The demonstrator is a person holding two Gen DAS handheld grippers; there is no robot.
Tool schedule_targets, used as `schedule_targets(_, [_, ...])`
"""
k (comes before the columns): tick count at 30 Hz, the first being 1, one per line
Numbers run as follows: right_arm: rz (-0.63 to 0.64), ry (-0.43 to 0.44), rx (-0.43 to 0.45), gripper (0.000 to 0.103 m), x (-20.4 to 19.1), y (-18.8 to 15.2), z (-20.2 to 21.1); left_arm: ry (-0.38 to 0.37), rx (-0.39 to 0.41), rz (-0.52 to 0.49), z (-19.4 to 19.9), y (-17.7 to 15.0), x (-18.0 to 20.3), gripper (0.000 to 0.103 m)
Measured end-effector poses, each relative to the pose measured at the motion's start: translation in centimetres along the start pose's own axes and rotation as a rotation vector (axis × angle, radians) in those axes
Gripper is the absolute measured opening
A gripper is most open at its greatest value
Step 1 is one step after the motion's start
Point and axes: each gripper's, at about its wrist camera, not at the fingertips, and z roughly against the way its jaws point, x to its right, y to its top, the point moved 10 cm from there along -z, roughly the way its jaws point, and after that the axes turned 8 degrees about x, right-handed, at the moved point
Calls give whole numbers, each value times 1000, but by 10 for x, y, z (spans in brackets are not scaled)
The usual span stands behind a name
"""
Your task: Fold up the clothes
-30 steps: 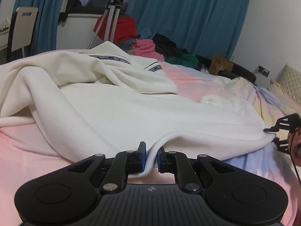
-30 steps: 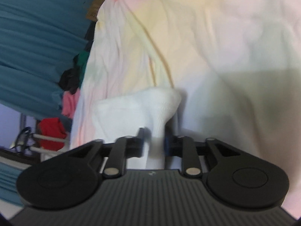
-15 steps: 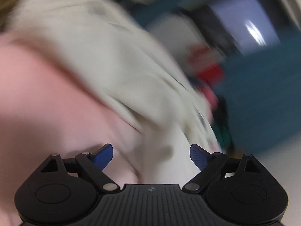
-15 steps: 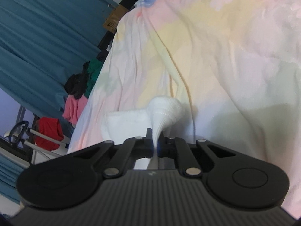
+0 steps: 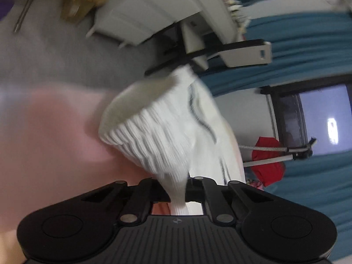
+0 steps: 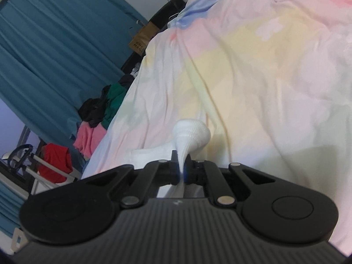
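Sweater (image 5: 167, 136) being held above bed (image 6: 253, 70), ribbed cuffs being pinched: one clamped in left gripper (image 5: 177, 192), other in right gripper (image 6: 181, 167). Sleeves likely being gripped for folding across body.

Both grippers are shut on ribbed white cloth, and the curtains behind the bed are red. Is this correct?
Not fully. The curtains are blue, as the right wrist view shows; only a garment near them is red. The left gripper and right gripper are indeed shut on the white cloth.
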Motion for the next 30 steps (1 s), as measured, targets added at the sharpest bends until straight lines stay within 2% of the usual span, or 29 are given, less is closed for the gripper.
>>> schedule_targets(2, [-14, 0, 12, 6, 2, 4, 4, -35, -3, -95, 16, 19, 21, 5])
schedule_targets(5, [-39, 1, 31, 6, 3, 9, 11, -32, -36, -150, 37, 41, 38, 5])
schedule_targets(10, [-18, 19, 134, 6, -6, 30, 45, 4, -57, -177, 69, 69, 26, 2])
schedule_targets(14, [119, 50, 241, 6, -23, 46, 78, 57, -108, -235, 76, 67, -8, 2])
schedule_targets(19, [149, -87, 130, 6, 4, 29, 58, 145, -134, -297, 60, 48, -55, 3])
schedule_targets(22, [127, -220, -7, 7, 41, 8, 35, 150, -136, -323, 55, 38, -68, 4])
schedule_targets(24, [76, -273, -64, 10, 61, -1, 27, 158, -135, -385, 55, 32, -68, 7])
schedule_targets(27, [56, -285, -94, 16, 68, -5, 26, 165, -141, -482, 61, 22, -63, 18])
schedule_targets(28, [53, -286, -93, 22, 67, -4, 27, 162, -147, -503, 62, 20, -58, 34])
schedule_targets(29, [57, -287, -80, 36, 65, -1, 30, 159, -154, -522, 63, 18, -53, 52])
schedule_targets(30, [62, -289, -65, 47, 62, 4, 32, 169, -158, -542, 65, 15, -48, 58])
